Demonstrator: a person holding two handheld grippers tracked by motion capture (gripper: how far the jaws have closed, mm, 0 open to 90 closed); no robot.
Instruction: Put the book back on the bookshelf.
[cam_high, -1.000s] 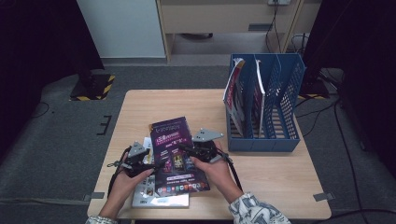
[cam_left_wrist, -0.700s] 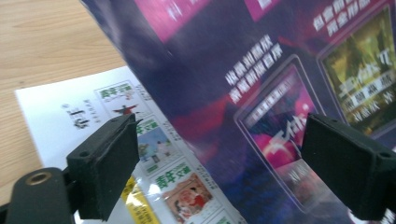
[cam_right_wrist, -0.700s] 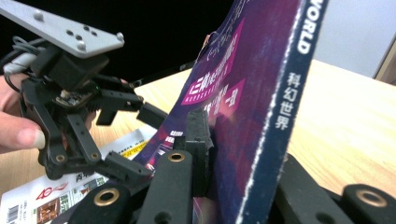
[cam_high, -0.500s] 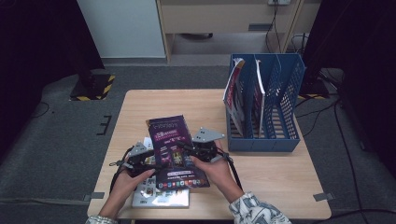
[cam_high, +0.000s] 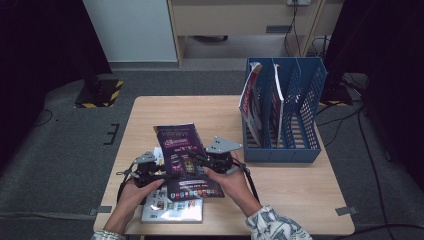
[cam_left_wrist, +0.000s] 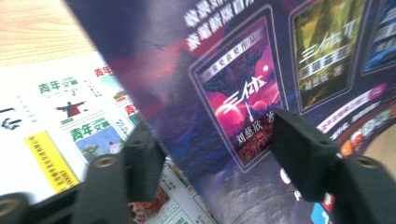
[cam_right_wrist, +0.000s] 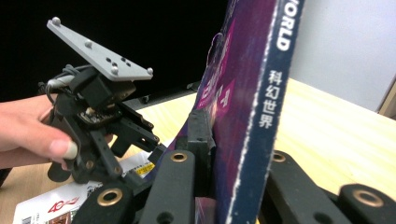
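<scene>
From up top you get the layout: a wooden table (cam_high: 300, 180), a blue file rack (cam_high: 295, 110) at the right side, and two hands near the front edge working on a purple magazine (cam_high: 185, 160). The left gripper (cam_high: 150, 172) is at the magazine's left edge, the right gripper (cam_high: 212, 160) at its right edge.

The right gripper view gives what the high view can't: the magazine's spine stands on edge between that gripper's two jaws, which pinch it from both sides. The left gripper's own view has its jaws spread, the cover lying between them; whether they actually touch it, hard to say, it's pretty blurry.

Count: two grippers, one rack with what looks like two magazines (cam_high: 252, 107) in it, one purple magazine lifted, and one white magazine (cam_high: 172, 210) flat on the table beneath it.
</scene>
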